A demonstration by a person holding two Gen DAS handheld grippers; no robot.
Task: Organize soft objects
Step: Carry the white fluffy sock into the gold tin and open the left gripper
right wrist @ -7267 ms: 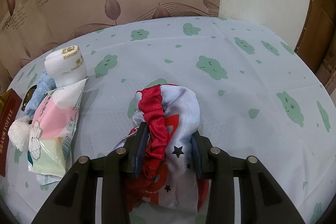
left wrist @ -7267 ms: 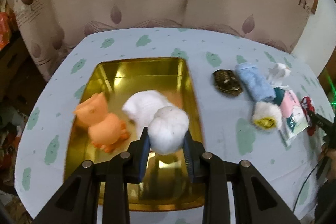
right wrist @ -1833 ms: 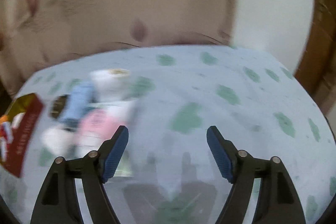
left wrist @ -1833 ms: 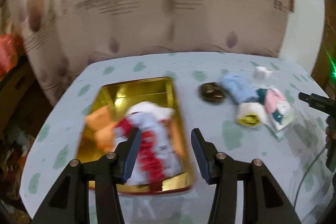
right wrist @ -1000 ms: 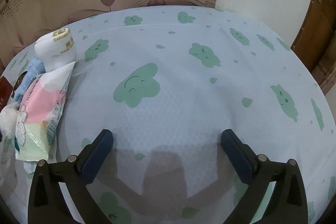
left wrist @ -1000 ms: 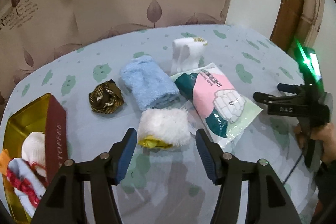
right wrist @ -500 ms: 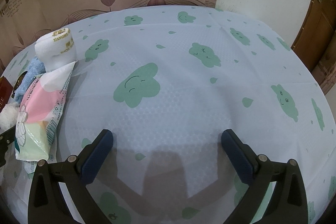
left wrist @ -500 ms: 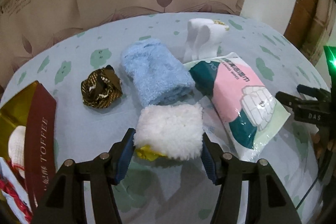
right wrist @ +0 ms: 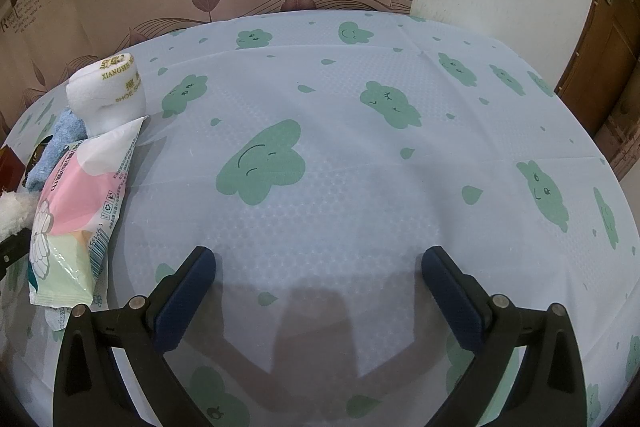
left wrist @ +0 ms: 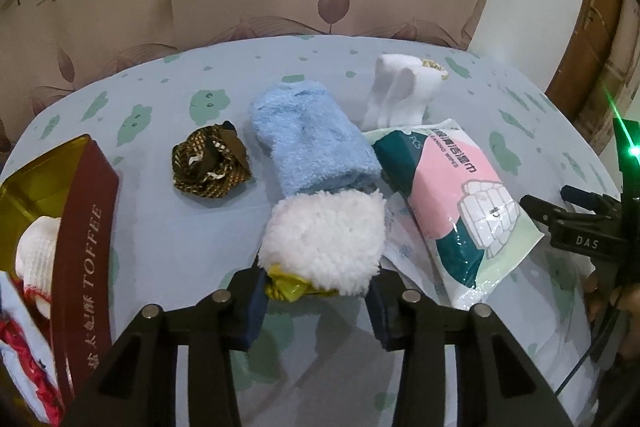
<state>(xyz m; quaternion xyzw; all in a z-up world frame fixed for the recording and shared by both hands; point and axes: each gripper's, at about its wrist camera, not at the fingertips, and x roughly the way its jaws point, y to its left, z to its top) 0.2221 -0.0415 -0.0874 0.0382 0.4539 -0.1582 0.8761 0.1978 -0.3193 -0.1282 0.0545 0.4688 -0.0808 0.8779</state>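
Note:
In the left wrist view my left gripper (left wrist: 316, 301) is open, with a fluffy white-and-yellow soft toy (left wrist: 324, 237) lying on the table between its fingers. Behind the toy lie a rolled light-blue towel (left wrist: 312, 143), a brown patterned scrunchie (left wrist: 210, 167) and a white sponge (left wrist: 400, 93). A gold tin (left wrist: 24, 187) at the left holds a white soft item (left wrist: 34, 245) and a red-and-white fabric piece (left wrist: 20, 359). In the right wrist view my right gripper (right wrist: 318, 281) is wide open and empty over bare tablecloth.
A pink and green pack of wet wipes (left wrist: 460, 195) lies right of the toy; it also shows in the right wrist view (right wrist: 76, 211). The tin's dark red "TOFFEE" side (left wrist: 86, 247) stands at the left. The round table has a pale cloud-print cloth (right wrist: 360, 147); curtain behind.
My left gripper has moved forward and down, so the fluffy toy now sits between its open fingers. My right gripper has stayed still and open.

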